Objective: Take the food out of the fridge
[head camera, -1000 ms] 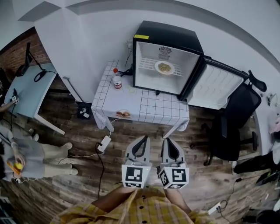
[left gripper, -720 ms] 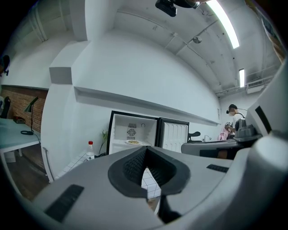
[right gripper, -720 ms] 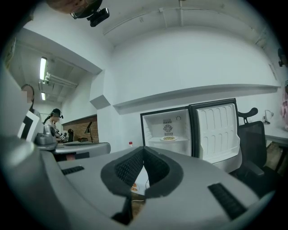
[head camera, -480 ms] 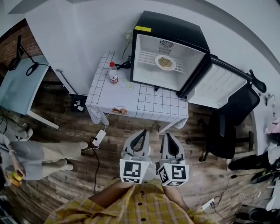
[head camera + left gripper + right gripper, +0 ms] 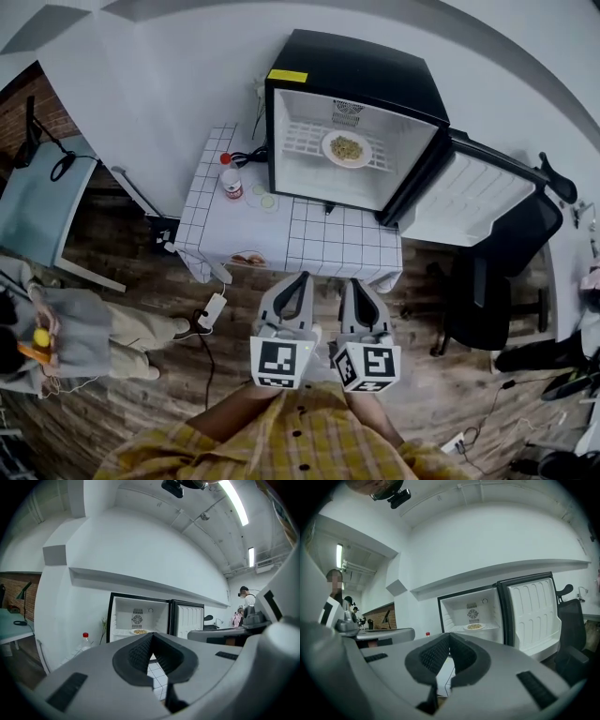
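A black mini fridge (image 5: 352,89) stands open on a table with a white checked cloth (image 5: 309,239), its door (image 5: 469,202) swung out to the right. On its wire shelf sits a white plate of food (image 5: 346,148), also visible as the plate (image 5: 139,631) in the left gripper view and the plate (image 5: 475,626) in the right gripper view. My left gripper (image 5: 302,278) and right gripper (image 5: 355,283) are side by side, level, short of the table's front edge. Both point at the fridge. Both are shut, with nothing in them.
On the table are a red-capped bottle (image 5: 229,178) left of the fridge and a small dish (image 5: 248,258) near the front edge. A black office chair (image 5: 497,281) stands right, a person (image 5: 66,337) and a desk (image 5: 42,202) left. A power strip (image 5: 213,309) with cables lies on the wooden floor.
Both grippers have moved together toward the table and fridge, which now look nearer and larger. Their jaws stayed shut. The plate has not moved.
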### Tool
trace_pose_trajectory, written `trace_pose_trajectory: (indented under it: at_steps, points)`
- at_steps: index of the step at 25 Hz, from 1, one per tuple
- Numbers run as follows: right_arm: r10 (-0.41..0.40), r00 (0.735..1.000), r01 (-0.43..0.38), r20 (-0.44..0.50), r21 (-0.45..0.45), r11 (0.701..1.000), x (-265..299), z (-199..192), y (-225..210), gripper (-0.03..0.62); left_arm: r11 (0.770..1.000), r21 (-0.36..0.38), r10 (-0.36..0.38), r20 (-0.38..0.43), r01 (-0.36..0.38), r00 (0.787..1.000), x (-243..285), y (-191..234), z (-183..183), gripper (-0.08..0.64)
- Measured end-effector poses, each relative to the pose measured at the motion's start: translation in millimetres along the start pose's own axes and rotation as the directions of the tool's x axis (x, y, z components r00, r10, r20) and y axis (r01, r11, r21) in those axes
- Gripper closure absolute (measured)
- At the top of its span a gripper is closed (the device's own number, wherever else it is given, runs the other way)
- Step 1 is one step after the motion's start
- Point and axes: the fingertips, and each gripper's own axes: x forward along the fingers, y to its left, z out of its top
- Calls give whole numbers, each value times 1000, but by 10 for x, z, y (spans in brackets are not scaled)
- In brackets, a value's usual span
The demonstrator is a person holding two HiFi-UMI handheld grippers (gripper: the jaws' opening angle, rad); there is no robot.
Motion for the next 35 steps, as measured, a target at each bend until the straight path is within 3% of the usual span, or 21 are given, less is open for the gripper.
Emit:
trace_pose_trajectory:
  at_steps: [16,25,27,35]
  points:
    - [26,1000,-26,6,-1,1000,1150,259,-712,586,999,30,34,-6,-34,999,1307,189,111,554]
    - [67,998,-66,-22,24,998,1449,257,-870,586,997,13,80,-32,-80,996,1665,268,142,554]
    - [66,997,-64,-32,50,997,1462,228,-887,586,996,-16,88,-38,-88,995,1695,288,149,554]
    - [42,998,-39,-38,81,996,1733,254,-880,586,997,-18,77,-46,-78,996,1886,492,92,554]
